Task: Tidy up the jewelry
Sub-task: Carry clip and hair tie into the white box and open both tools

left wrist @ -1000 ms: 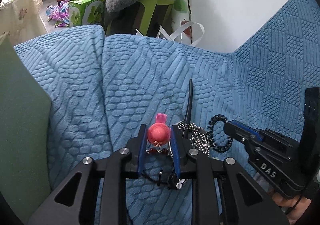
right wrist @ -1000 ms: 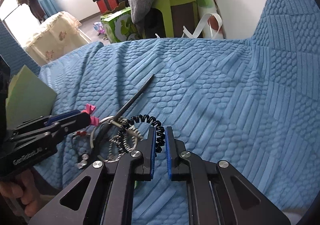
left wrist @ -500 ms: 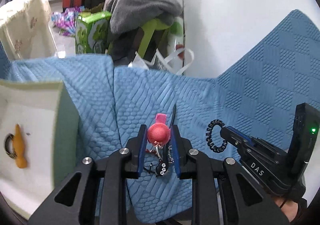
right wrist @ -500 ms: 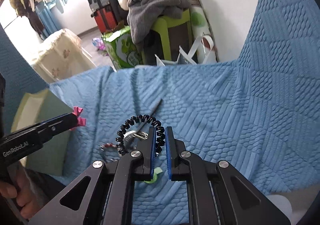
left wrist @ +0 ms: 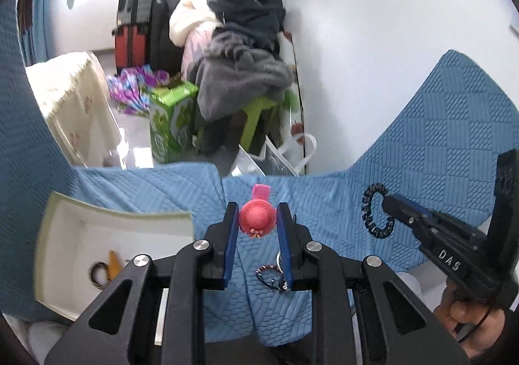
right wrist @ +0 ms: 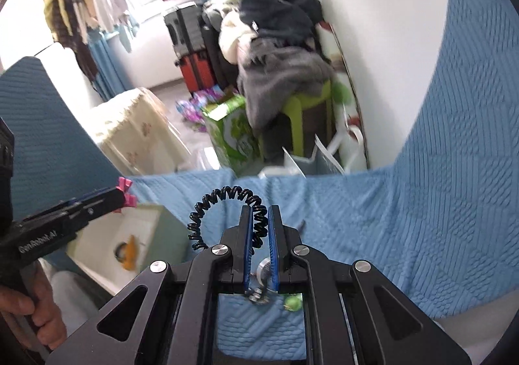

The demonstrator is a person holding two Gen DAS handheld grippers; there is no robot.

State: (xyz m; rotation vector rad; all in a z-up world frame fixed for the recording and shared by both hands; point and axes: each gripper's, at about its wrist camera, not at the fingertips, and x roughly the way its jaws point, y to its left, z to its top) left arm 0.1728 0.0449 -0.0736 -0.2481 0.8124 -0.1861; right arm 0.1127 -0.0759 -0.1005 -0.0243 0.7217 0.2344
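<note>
Left hand-held gripper [left wrist: 256, 222]: I have it clamped on the pink hat-shaped hair clip [left wrist: 258, 219], pads pressing the dome from both sides; the clip's comb end pokes out ahead, clear of the pads.
Right hand-held gripper [right wrist: 259, 228]: pinched together on the black coil hair tie [right wrist: 223, 209]; the loop stands up and out to the left of the pads, so it hangs free of the fabric.
Why held so: my read is both pieces are up in the air for carrying to the box.
Storage box [left wrist: 65, 219]: open, pale green rim, white inside, low on my left; an orange piece [left wrist: 112, 264] and a dark ring [left wrist: 99, 272] lie in it.
Left on the blue quilted cover [left wrist: 438, 138]: a braided loop with metal bits [left wrist: 271, 275], beneath the left pads.
Since a second ago: both grippers have risen from the pile; the box has come into view; the grips are unchanged.
Next, I judge: swing left, release over the box.
</note>
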